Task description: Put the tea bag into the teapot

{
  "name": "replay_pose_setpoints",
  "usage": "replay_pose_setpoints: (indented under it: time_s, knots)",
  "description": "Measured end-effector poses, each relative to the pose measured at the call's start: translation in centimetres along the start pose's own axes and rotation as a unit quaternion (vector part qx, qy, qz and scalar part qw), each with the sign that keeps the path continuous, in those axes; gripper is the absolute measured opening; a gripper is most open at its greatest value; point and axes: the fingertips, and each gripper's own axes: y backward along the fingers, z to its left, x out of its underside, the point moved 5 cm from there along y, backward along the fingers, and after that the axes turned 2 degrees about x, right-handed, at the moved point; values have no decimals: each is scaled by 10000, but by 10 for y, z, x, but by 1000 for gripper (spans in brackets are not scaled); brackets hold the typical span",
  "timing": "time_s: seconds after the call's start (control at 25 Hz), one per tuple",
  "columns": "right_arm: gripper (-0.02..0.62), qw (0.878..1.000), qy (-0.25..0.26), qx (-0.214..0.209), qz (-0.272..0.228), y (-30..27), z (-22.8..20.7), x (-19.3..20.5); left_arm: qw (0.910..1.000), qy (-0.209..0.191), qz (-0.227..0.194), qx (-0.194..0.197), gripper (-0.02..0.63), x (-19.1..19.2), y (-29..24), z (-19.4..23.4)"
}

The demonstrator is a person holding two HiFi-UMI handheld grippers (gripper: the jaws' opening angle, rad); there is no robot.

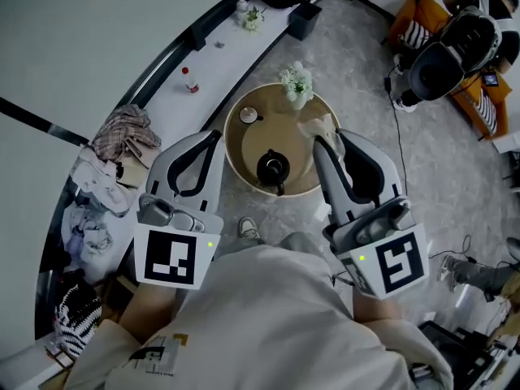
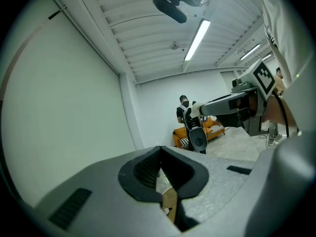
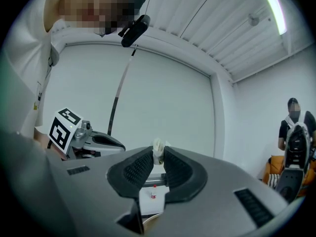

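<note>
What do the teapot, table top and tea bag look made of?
Teapot: black and glossy, likely glazed ceramic or enamelled metal; light catches its top.
Table top: matte tan, wood-like, with a paler rim; no grain can be made out.
Tea bag: pale and crumpled, looks like thin paper or mesh.

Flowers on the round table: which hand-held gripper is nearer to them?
Right. The right hand-held gripper, shut on the tea bag, reaches over the table just below-right of the flowers in the head view. The left hand-held gripper is farther off, toward the lower left.
</note>
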Motion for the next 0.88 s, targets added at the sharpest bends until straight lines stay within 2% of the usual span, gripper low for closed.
replay_pose_setpoints:
  time_s: [0.24, 0.4, 0.6, 0.72, 0.88]
  knots:
    - [60, 10000, 8, 10, 24, -6, -14, 2, 9999, -33, 78, 84, 8, 4, -14, -4]
    - [60, 9995, -52, -219, 201, -10, -27, 13, 9996, -130, 229, -29, 8, 3, -23, -9]
    - [60, 9977, 29, -545, 389, -19, -47, 25, 9990, 54, 354, -252, 8, 0, -36, -12]
    - [60, 9967, 49, -651, 486, -24, -58, 32, 9980, 427, 334, -311, 8, -2, -45, -15]
    - [60, 9931, 71, -863, 785, -32, -67, 45, 9981, -38, 519, -323, 8, 2, -58, -20]
